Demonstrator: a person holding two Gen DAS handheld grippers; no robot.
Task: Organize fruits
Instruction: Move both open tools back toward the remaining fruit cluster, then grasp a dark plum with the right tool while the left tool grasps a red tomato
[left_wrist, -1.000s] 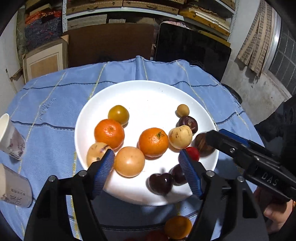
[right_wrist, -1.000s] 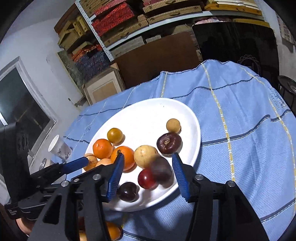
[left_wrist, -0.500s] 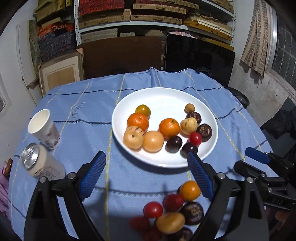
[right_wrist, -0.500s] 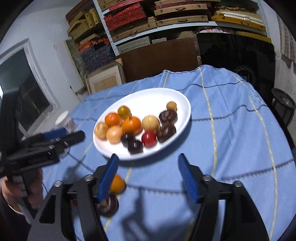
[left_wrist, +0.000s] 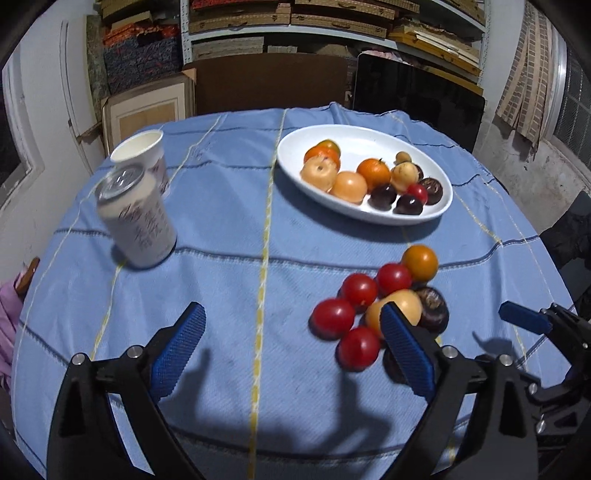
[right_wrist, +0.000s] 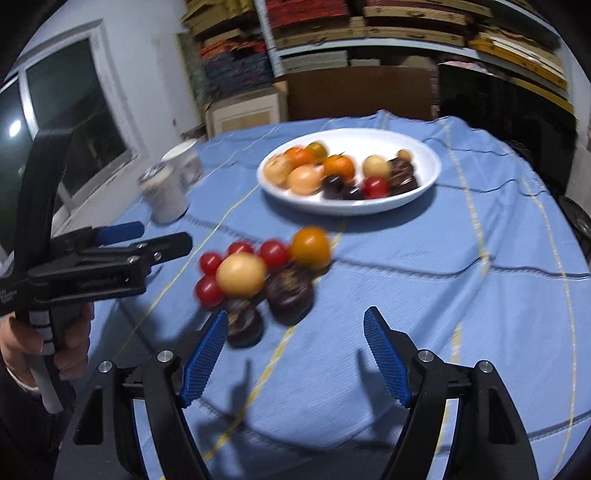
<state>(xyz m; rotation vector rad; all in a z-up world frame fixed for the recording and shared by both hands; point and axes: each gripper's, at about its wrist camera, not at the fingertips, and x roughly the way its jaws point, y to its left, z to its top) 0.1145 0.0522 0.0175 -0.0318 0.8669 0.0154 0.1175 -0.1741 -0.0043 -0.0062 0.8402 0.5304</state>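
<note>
shelves of stacked boxes (left_wrist: 295, 22) and a brown cardboard sheet (left_wrist: 269, 85) stand behind a round table under a blue striped tablecloth (left_wrist: 221, 206). on the far side of the cloth sits a white plate (left_wrist: 439, 177) with about ten fruits: oranges, pale yellow ones, dark purple ones and a red one. nearer the cameras a loose fruit pile (left_wrist: 380, 306) lies straight on the cloth, well apart from the plate: four red tomatoes, an orange tomato (left_wrist: 420, 262), a pale yellow fruit (right_wrist: 242, 275) and dark brown ones, all touching. at the left a drink can (left_wrist: 136, 218) stands just before a paper cup (left_wrist: 142, 155). the left gripper (left_wrist: 291, 350) hovers with fingers spread wide and empty, its right pad overlapping the pile in view. the right gripper (right_wrist: 295, 343) is also spread and empty, beside the pile.
</note>
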